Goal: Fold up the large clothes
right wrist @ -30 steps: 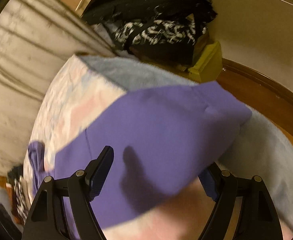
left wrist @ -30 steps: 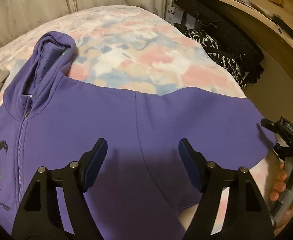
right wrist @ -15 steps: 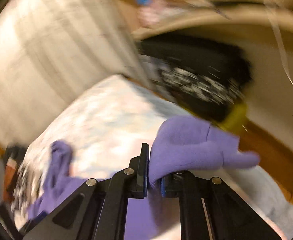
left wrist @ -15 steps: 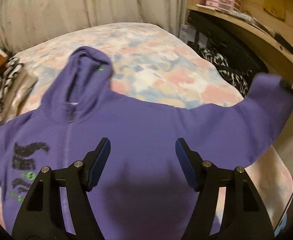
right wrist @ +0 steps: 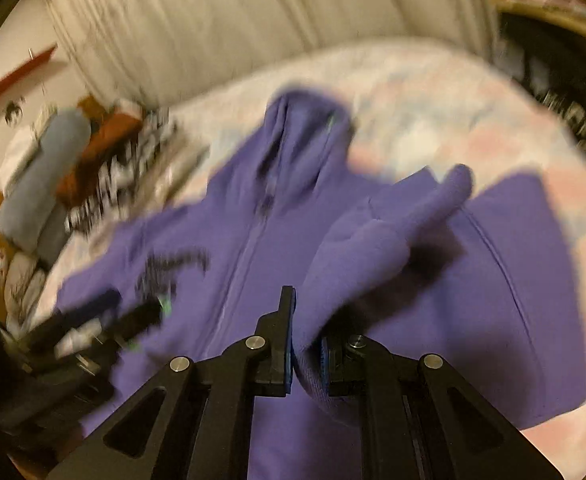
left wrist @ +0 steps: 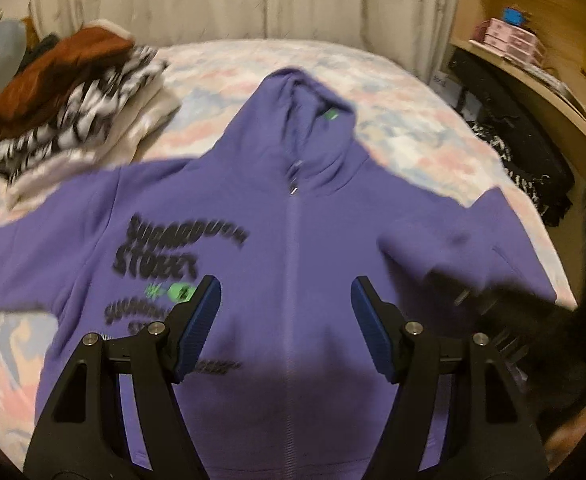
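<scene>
A purple zip hoodie (left wrist: 293,216) lies front up on the bed, hood toward the far wall, black and green print on one chest side. My left gripper (left wrist: 285,300) hovers open over its lower front by the zip, with nothing between the blue pads. My right gripper (right wrist: 305,344) is shut on the cuff of one purple sleeve (right wrist: 377,236), which is lifted and draped across the hoodie's body. In the left wrist view the right gripper (left wrist: 489,300) is a dark blur at the sleeve's end. The left gripper (right wrist: 105,320) shows blurred at the lower left of the right wrist view.
A pastel patterned bed cover (left wrist: 393,92) lies under the hoodie. A stack of folded clothes (left wrist: 65,112) sits at the bed's far left. A wooden shelf (left wrist: 533,72) and dark clothes (left wrist: 525,160) border the right side. Curtains (left wrist: 253,0) hang behind.
My right gripper shut on the sleeve cuff, lifted it and carried it inward over the hoodie's body. My left gripper slid from the sleeve side to the hoodie's middle, still open.
</scene>
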Demonstrator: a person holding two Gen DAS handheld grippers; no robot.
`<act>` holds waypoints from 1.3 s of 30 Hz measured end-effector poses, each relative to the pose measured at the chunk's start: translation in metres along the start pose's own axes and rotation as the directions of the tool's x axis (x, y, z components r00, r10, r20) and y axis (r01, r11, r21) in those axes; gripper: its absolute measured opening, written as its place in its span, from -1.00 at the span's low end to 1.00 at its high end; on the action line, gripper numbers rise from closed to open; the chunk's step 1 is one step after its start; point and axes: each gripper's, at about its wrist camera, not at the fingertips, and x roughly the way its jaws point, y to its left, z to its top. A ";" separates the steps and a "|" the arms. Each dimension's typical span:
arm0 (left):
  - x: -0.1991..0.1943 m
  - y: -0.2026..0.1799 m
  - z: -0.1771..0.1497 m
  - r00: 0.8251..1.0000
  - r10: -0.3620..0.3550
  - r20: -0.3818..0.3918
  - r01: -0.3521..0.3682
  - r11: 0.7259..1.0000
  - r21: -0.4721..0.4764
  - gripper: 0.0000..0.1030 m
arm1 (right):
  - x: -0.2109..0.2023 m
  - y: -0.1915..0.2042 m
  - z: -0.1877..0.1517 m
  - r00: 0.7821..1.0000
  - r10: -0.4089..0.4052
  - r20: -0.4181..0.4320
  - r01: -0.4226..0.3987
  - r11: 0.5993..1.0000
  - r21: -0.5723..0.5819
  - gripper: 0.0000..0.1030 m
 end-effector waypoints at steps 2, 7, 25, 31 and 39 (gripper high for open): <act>0.009 0.009 -0.009 1.000 0.001 -0.028 -0.001 1.000 -0.016 0.27 | 0.021 0.006 -0.022 0.998 -0.012 -0.065 0.012 1.000 -0.002 -0.72; 0.021 0.008 -0.016 0.997 -0.043 -0.058 0.042 0.999 -0.022 0.27 | 0.020 0.007 -0.055 0.996 0.014 -0.094 -0.011 1.000 0.030 -0.12; 0.022 -0.005 -0.021 0.953 -0.294 -0.077 0.290 0.955 -0.055 0.30 | -0.131 -0.018 -0.136 0.991 -0.118 0.068 0.117 0.993 0.026 -0.07; 0.050 0.025 -0.027 0.951 -0.285 -0.122 0.267 0.953 -0.144 0.30 | -0.143 -0.019 -0.152 0.991 -0.110 0.075 0.108 0.994 0.028 -0.08; 0.086 0.004 -0.023 0.945 -0.285 -0.162 0.271 0.957 -0.106 0.26 | -0.144 -0.014 -0.167 0.990 -0.126 0.063 0.127 0.992 -0.014 -0.08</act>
